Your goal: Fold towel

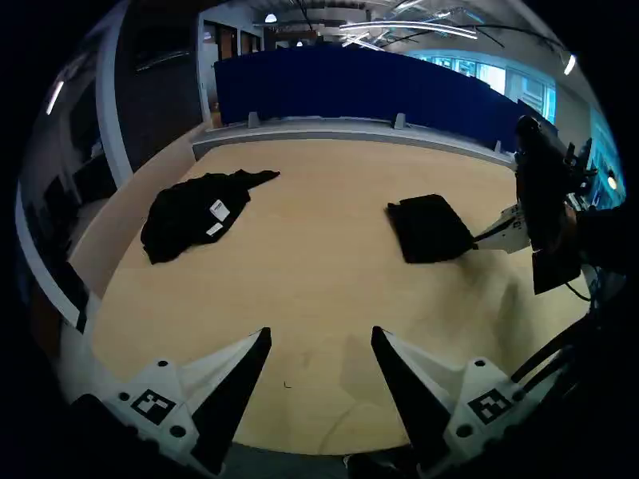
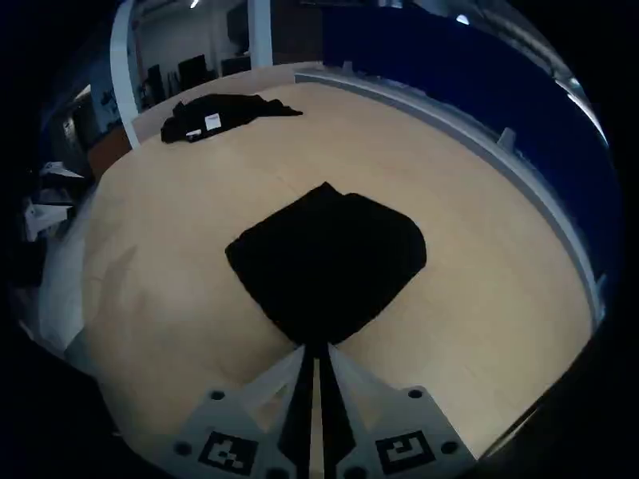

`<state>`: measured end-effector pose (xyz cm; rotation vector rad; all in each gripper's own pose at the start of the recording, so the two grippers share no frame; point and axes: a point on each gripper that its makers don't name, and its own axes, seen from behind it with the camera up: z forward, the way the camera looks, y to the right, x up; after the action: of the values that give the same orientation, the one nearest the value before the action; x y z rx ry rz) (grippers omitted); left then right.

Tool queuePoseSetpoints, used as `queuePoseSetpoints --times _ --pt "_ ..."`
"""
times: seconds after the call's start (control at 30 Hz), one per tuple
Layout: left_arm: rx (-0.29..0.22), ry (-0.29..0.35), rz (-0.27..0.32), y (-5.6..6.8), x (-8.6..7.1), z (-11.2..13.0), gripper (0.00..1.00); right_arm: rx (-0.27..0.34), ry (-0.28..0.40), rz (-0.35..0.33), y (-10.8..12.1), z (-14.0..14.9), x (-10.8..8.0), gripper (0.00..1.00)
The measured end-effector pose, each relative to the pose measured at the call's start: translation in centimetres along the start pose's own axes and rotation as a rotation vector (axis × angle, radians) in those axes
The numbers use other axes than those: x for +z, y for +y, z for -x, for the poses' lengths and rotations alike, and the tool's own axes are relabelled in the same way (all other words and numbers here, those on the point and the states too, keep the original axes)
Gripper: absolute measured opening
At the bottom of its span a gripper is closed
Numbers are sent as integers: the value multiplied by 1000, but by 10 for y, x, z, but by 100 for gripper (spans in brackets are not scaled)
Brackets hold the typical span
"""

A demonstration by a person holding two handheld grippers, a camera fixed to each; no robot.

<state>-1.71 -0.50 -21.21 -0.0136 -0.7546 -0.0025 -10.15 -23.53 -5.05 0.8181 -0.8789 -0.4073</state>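
- Right gripper (image 2: 318, 348): fingers pressed almost together, tips on the near edge of the folded black cloth towel (image 2: 327, 255), seemingly pinching it.
- Left gripper (image 1: 319, 329): fingers wide apart, holding nothing; towel lies ahead-right of them on the tan wooden worktop (image 1: 319, 263).
- Towel looks soft, light and floppy, likely to sag; best taken at corners, catching all layers.
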Motion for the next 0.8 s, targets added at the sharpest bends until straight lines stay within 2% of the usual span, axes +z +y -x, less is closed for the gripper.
queuePoseSetpoints --times 0.17,0.47,0.67,0.8 --pt "0 17 7 3 0 -10 93 -16 47 10 8 -31 -20 4" --pt "16 60 19 7 0 -34 93 -65 132 34 25 -96 -74 4" --pt "23 79 30 13 -2 -45 93 -86 150 55 37 -118 -108 4" --pt "29 90 38 16 -2 -50 93 -80 159 77 47 -121 -122 4"
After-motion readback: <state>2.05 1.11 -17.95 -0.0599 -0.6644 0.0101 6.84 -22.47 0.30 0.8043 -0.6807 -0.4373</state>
